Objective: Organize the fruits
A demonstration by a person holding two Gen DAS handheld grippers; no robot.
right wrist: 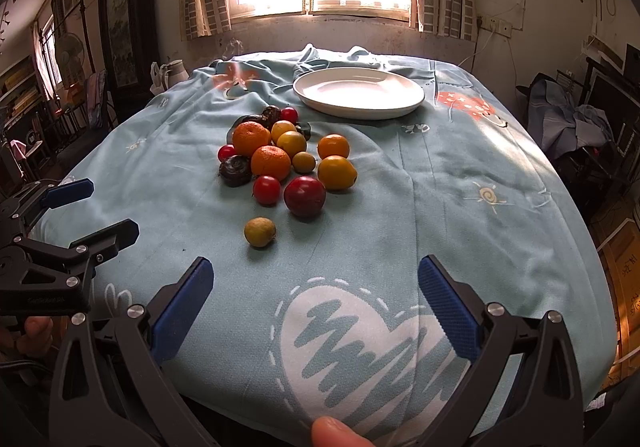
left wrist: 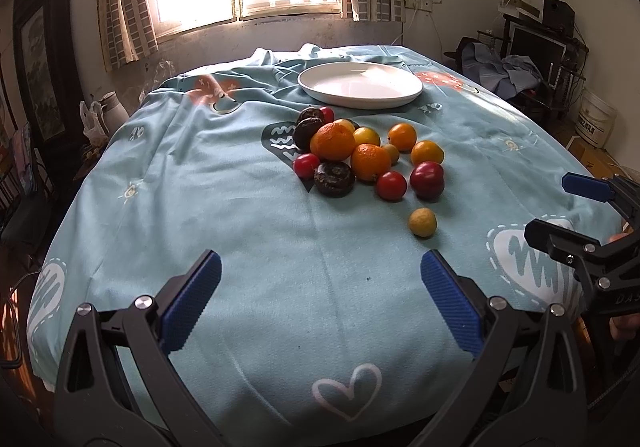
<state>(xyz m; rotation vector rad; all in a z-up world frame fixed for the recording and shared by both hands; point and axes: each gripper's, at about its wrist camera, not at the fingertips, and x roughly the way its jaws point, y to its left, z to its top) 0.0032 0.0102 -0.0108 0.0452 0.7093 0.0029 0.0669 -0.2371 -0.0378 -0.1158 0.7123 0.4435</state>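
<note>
Both grippers spread wide, holding nothing, at the table's near edge.

Your left gripper (left wrist: 320, 303) and right gripper (right wrist: 316, 307) hover over the blue tablecloth (left wrist: 240, 207). Beyond them lies a lone yellow fruit (right wrist: 260, 232), then the fruit pile (right wrist: 280, 155) mid-table, and farthest the white plate (right wrist: 358, 92).

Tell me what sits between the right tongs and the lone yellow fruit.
Nothing: only bare tablecloth lies between the open right tongs and the lone yellow fruit, shown clearest in the right wrist view.
</note>
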